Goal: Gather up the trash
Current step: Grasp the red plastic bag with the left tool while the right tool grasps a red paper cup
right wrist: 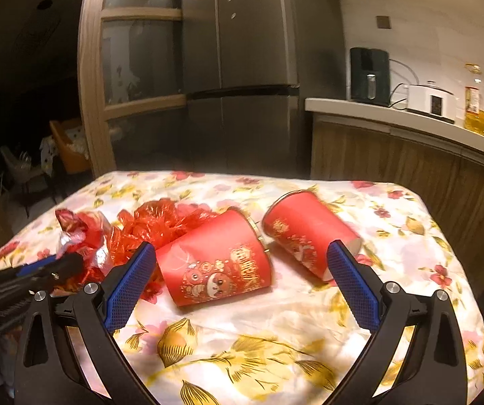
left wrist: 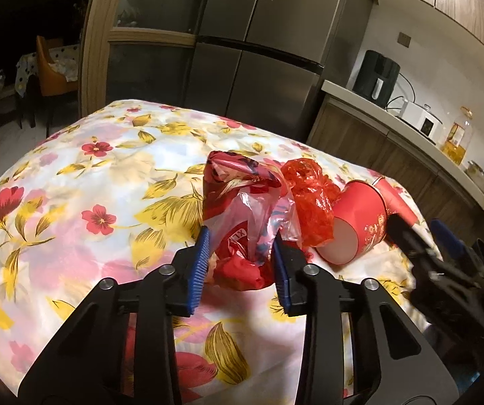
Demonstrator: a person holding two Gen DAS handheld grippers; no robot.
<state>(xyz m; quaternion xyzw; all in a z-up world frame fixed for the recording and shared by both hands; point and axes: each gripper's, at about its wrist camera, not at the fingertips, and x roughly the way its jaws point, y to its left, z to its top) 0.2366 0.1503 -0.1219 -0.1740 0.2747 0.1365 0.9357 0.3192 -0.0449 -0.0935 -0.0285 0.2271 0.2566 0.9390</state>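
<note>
On the bench's flower-printed cloth [left wrist: 83, 182], the left tool [left wrist: 240, 253] stands half closed around a crumpled red and clear plastic bag [left wrist: 242, 202], its blue pads at the bag's sides. Just right lie red cellophane [left wrist: 311, 199] and two tipped red paper cups [right wrist: 215, 256] [right wrist: 304, 233]. The right wrist view alone shows the right tool [right wrist: 242, 278] wide open and empty, near the cups. A grey fridge [right wrist: 242, 67] stands far behind.

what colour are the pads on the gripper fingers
Blue, with a fine textured grid, on black arms; clearest on the right gripper pads in the right wrist view.
</note>
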